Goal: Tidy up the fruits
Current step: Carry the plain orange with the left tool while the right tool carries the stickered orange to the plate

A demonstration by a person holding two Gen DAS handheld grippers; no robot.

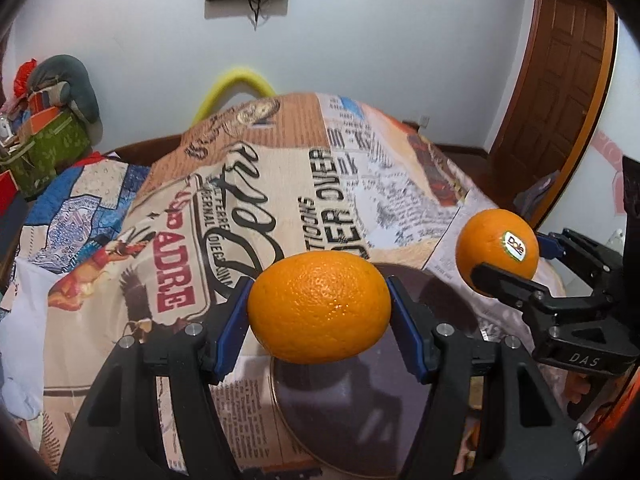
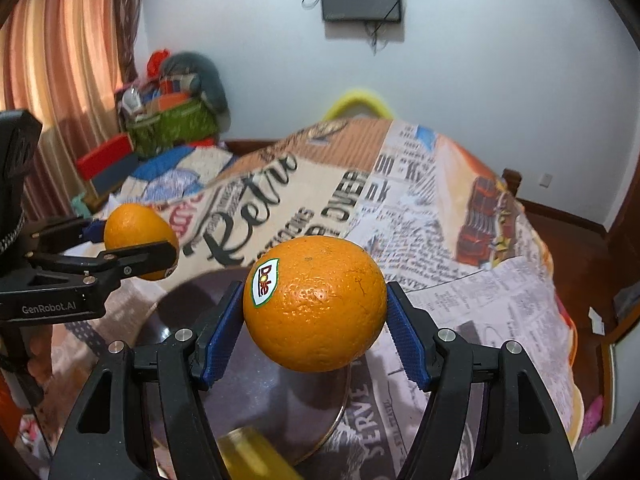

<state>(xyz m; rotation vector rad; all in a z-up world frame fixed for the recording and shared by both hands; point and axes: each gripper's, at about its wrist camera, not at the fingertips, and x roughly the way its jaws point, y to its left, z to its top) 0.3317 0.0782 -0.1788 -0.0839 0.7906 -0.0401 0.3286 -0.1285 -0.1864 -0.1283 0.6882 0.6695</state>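
My left gripper is shut on a plain orange, its blue pads pressing both sides. Below it lies a dark round plate with a metal rim on the newspaper-print cloth. At the right of the left wrist view my right gripper holds a second orange with a Dole sticker. In the right wrist view that stickered orange sits clamped in the right gripper above the plate. The left gripper with its orange shows at the left. A yellow fruit lies blurred at the plate's near edge.
The cloth covers a domed table. A green bag with clutter and red boxes stand at the back left. A wooden door is at the right. A yellow curved thing pokes up behind the table.
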